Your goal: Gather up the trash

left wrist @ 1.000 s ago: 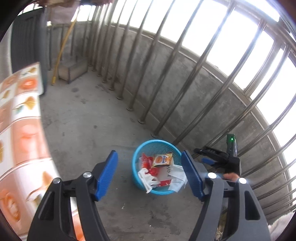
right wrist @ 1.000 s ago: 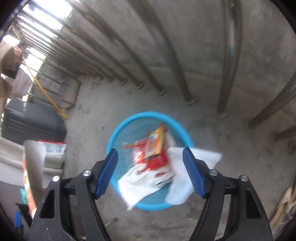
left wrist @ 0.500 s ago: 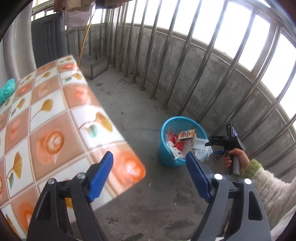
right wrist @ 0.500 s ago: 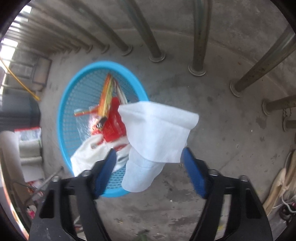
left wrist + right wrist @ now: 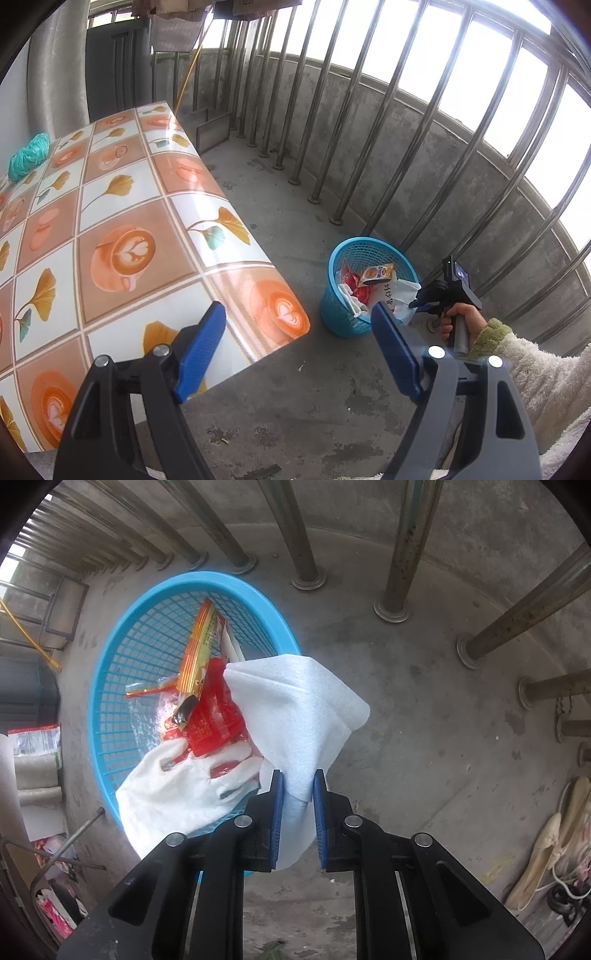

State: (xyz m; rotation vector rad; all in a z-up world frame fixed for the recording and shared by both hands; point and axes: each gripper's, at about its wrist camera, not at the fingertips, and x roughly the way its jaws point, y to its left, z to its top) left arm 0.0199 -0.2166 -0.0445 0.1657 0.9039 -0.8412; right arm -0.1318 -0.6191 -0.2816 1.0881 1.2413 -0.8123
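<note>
A white tissue (image 5: 295, 716) hangs over the near rim of the blue basket (image 5: 110, 657), half inside and half draped down the outside toward the concrete floor (image 5: 424, 738). Its lower fold runs straight down between the blue pads of the right tool (image 5: 297, 812), which points almost straight down at it; the jaws are closing, narrow now, with the tissue between them and the pads seemingly just meeting it. The tissue's long axis lies along the tool's line of sight, so the coming lift likely has to carry it forward over the rim. In the basket lie a white glove (image 5: 184, 786), red wrappers (image 5: 210, 716) and an orange carton (image 5: 377, 274). The left tool (image 5: 299, 350), jaws wide apart and empty, hangs well off above the tabletop (image 5: 122, 229) corner, so the right hand (image 5: 461, 321) is the nearer.
</note>
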